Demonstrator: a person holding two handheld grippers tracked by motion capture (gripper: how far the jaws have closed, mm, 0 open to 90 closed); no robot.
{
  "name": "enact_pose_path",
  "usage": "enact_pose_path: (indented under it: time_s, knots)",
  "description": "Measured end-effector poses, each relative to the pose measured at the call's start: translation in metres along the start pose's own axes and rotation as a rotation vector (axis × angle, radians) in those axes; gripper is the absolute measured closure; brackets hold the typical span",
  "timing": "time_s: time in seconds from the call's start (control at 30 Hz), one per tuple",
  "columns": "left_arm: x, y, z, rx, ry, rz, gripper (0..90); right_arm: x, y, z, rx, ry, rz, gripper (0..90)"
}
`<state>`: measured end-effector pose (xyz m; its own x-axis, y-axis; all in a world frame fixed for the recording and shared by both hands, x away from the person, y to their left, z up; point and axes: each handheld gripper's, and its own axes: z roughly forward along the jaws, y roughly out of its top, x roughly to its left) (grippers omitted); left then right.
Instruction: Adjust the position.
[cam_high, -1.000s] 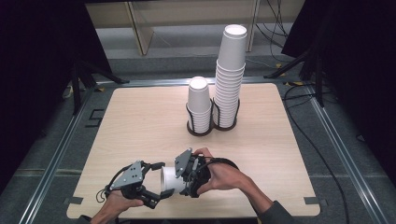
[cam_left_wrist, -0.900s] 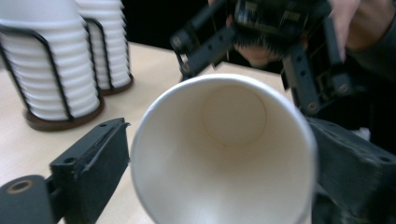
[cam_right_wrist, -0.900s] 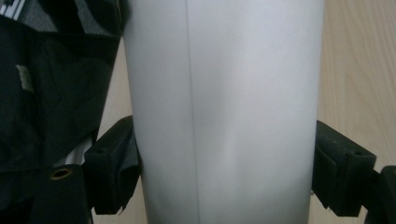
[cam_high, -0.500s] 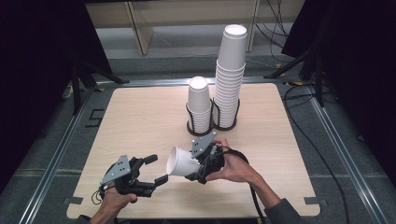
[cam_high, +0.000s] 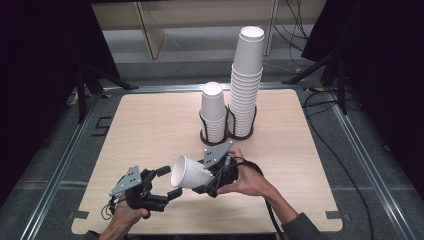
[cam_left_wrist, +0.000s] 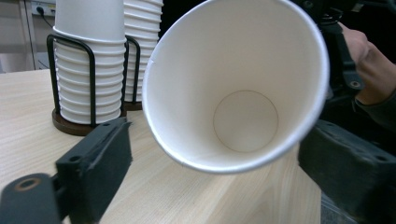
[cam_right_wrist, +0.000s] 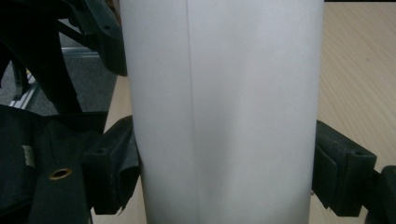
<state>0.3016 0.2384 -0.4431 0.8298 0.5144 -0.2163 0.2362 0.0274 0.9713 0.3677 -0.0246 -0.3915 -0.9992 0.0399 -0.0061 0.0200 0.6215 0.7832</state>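
Right gripper (cam_high: 207, 181) pinches paper cup (cam_high: 189, 173) sideways above table (cam_high: 150, 125); left gripper (cam_high: 165, 192) spread, empty, near rim. We fear too hard squeeze crushes thin wall, or cup slips out.

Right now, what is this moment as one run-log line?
right tongs: shut on paper cup, mouth toward left | left tongs: open, apart from cup | cup stacks: in holder
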Motion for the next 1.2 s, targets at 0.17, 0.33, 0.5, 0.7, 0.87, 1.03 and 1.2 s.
enact_pose_path:
  time_s: [0.17,0.33,0.5,0.7,0.87,1.03,1.2]
  knots:
    - [-0.002,0.001,-0.001,0.012,0.008,0.014,0.0,0.003,0.001,0.007,-0.010,0.025,-0.010,20.9]
    - [-0.004,0.001,0.002,0.008,-0.004,0.024,0.0,0.005,0.001,0.016,-0.013,0.059,-0.011,20.8]
    - [-0.005,0.001,0.001,-0.008,-0.030,0.027,1.6,0.008,0.001,0.024,-0.027,0.096,-0.001,20.7]
    - [-0.004,0.002,-0.001,-0.026,-0.042,-0.002,5.3,0.007,-0.001,0.029,-0.036,0.092,-0.009,20.4]
    - [-0.004,0.003,0.000,0.019,-0.026,0.037,7.7,0.009,-0.001,0.032,0.003,0.079,0.001,18.9]
    - [-0.006,0.002,0.002,0.079,-0.009,0.070,8.4,0.014,0.002,0.033,0.086,0.012,-0.046,17.2]
    - [-0.010,0.001,0.005,0.125,-0.018,0.114,8.5,0.020,0.006,0.038,0.151,-0.003,-0.084,16.6]
